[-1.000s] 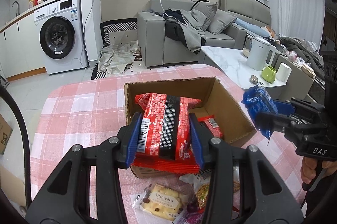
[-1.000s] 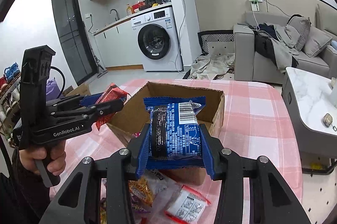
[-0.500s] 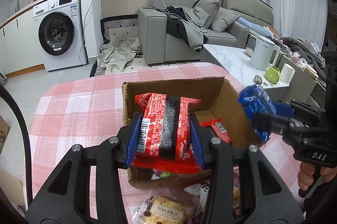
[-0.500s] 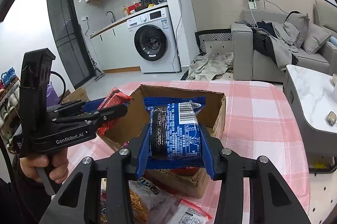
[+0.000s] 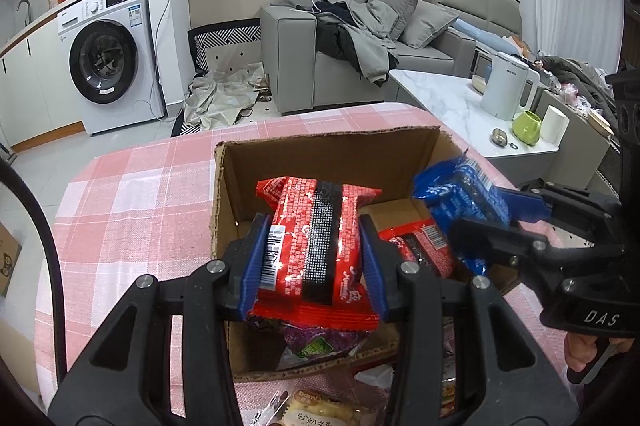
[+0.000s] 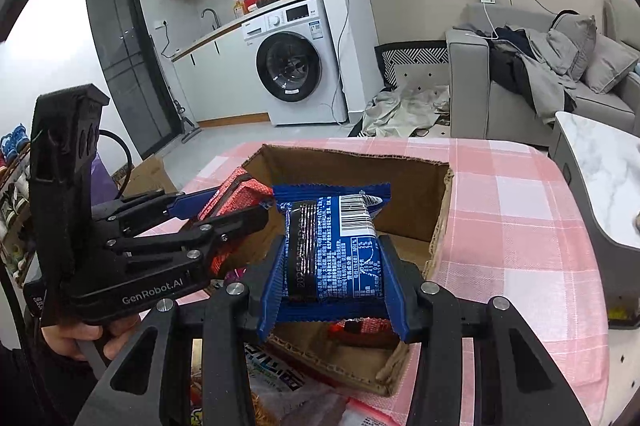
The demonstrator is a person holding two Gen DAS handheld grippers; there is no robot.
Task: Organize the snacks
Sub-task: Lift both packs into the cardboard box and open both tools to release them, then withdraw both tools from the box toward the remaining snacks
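An open cardboard box [image 5: 320, 153] stands on the pink checked tablecloth; it also shows in the right wrist view [image 6: 404, 209]. My left gripper [image 5: 314, 258] is shut on a red snack packet [image 5: 320, 242] and holds it over the box's near part. My right gripper [image 6: 334, 266] is shut on a blue snack packet [image 6: 336, 250] and holds it over the box's right side; that blue packet also shows in the left wrist view [image 5: 460, 193]. Another red packet [image 5: 420, 242] and a purple one [image 5: 320, 342] lie inside the box.
Loose snack packets lie on the table in front of the box [image 5: 324, 406], [image 6: 276, 382]. A pink checked tablecloth [image 5: 132, 209] covers the table. A low marble table with a white kettle [image 5: 508, 89] stands to the right, a grey sofa and washing machine behind.
Both grippers have moved forward and inward with their packets, from short of the box to over its opening. Both stay shut on their packets.
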